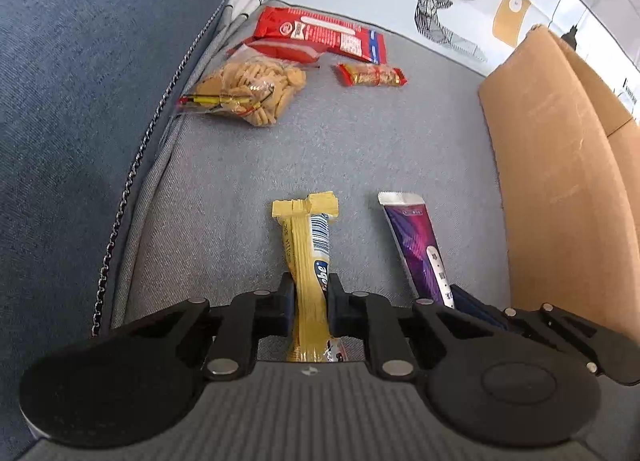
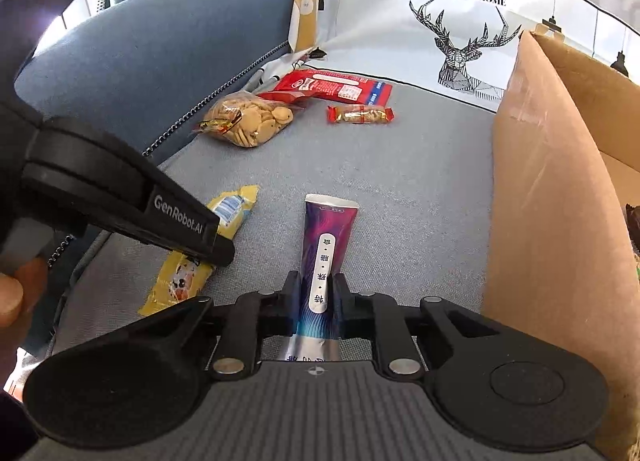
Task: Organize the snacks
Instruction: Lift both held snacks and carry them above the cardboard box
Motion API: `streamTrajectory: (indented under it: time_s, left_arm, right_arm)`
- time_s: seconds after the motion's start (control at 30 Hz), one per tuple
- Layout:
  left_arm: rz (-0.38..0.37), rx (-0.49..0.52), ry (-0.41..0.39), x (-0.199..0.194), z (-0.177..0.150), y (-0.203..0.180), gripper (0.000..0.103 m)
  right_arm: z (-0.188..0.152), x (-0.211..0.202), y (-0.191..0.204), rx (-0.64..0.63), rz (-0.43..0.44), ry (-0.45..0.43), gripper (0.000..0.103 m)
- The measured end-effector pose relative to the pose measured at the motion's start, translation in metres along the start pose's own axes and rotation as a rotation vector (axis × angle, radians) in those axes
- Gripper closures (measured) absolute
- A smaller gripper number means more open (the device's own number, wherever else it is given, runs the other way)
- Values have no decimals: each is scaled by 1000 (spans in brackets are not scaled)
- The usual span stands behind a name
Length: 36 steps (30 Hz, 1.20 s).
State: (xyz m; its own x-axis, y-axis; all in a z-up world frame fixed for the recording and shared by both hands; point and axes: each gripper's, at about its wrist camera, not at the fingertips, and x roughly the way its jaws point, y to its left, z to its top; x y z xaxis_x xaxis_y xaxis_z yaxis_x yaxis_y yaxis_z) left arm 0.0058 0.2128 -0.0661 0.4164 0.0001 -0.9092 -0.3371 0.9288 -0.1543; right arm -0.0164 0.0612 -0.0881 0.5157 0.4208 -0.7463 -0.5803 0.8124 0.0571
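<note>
Grippers both carry a load. The left gripper (image 1: 310, 301) is pinched on a yellow snack bar (image 1: 310, 261), held lengthwise so its crimped end points ahead. The right gripper (image 2: 316, 301) is clamped across a purple tube (image 2: 326, 245), again lengthwise. Gripped mid-length like this, each item looks ready to be carried over a wall of the cardboard box (image 2: 560, 201) and dropped in end first.

That box stands just right of the tube, its near wall tall; I judge it the likely place for the sorted items, and its rim is the one thing the loads must pass over. Its inside is mostly hidden.

Left of the box and farther away, on the grey sofa seat (image 1: 360, 141), lie a small red-ended bar (image 2: 360, 114), a clear bag of round biscuits (image 2: 250, 121) against the blue sofa back (image 2: 160, 61), and a red packet (image 2: 336, 87) touching that bag. A deer-print cushion (image 2: 460, 41) stands behind them.
</note>
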Motion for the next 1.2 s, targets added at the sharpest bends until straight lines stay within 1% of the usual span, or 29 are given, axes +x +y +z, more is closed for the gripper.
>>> streamTrajectory:
  time_s: [0.13,0.33,0.47,0.7,0.87,1.0,1.1,1.2]
  left_arm:
    - [-20,-33,-48,-9,3,4,87]
    - [-33,-50,-157,-28,6,0,87]
    - [-31,-51,-234,-42,6,-6,87]
    - [-59,-48,-377,-72,3,-19,87]
    - [-109,-63,-449,-87,-1,-33,87]
    - [-147,-30,-508,-98,-5,-55,87]
    - [-175,15,-548,-102,-8,-77,87]
    - [-205,62,-575,-104,-11,-100,87]
  right_arm:
    - [2,-8,-1,6,-1,-41,86]
    - [11,-30,0,-2,2,-138,87]
    - [16,-54,-5,1,15,-210,87]
    - [22,-99,-24,11,35,-340,87]
    - [33,-140,-55,55,35,-431,87]
    - [47,-174,-91,84,4,-501,87]
    - [51,-193,-124,88,-39,-539,87]
    - [47,-199,-156,85,-111,-562,87]
